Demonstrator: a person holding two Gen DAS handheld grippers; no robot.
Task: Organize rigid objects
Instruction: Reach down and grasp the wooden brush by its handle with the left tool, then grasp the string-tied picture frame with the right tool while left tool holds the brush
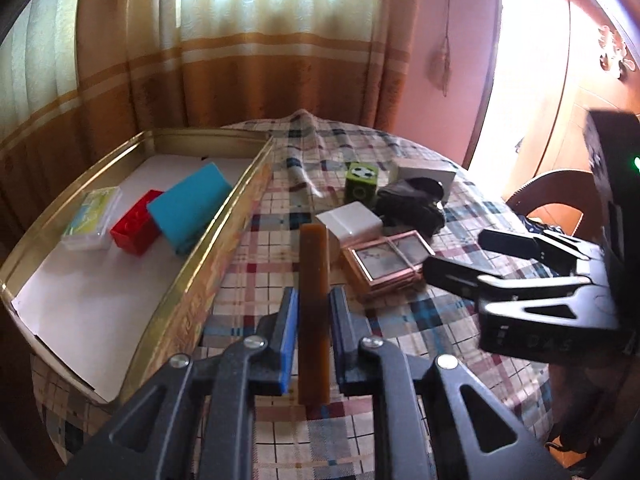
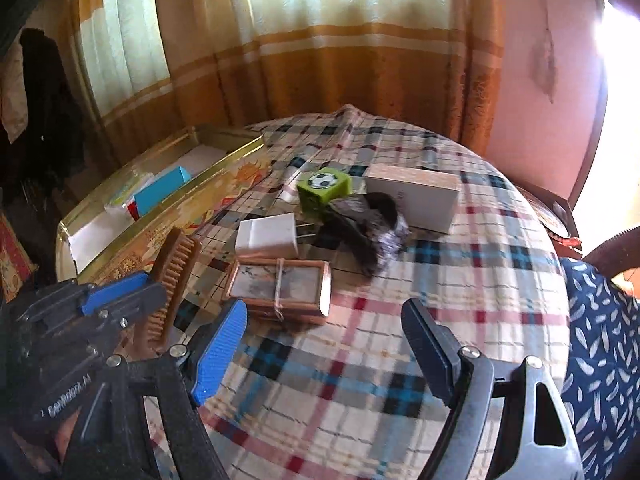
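Round table [image 2: 400, 360] under a plaid cloth, curtains behind. Along its left edge, a long gold tin tray [image 1: 224, 236] lined with white paper, already holding a clear pale box [image 1: 93, 216], a red brick [image 1: 134, 222] and a teal block [image 1: 188, 208] leaning on the near wall.

Still loose on the cloth, well right of the tray: a white flat box [image 2: 416, 196] farthest back, a dark crumpled item [image 2: 368, 224] just in front of it, a copper-edged framed stack tied with string [image 2: 280, 288], a white charger plug [image 2: 266, 236], a green cube with a football print [image 2: 324, 190].

Left gripper [image 1: 314, 312]: jaws clenched on a brown wooden comb [image 1: 314, 300], held edge-on and upright between the blue pads, raised just beside the tray's near wall. Right gripper [image 2: 324, 344]: jaws released and wide, nothing between them, hovering above bare cloth near the framed stack.

Step in hand, by the look of it: carrying the comb over to the tray, with several pieces sorted and five still out. Next move calls for lifting the comb clear of the gold wall, swinging left over the bare white lining in front of the red brick, lowering, then letting go. Worth minding: a thin comb gripped by its spine may pivot on release.
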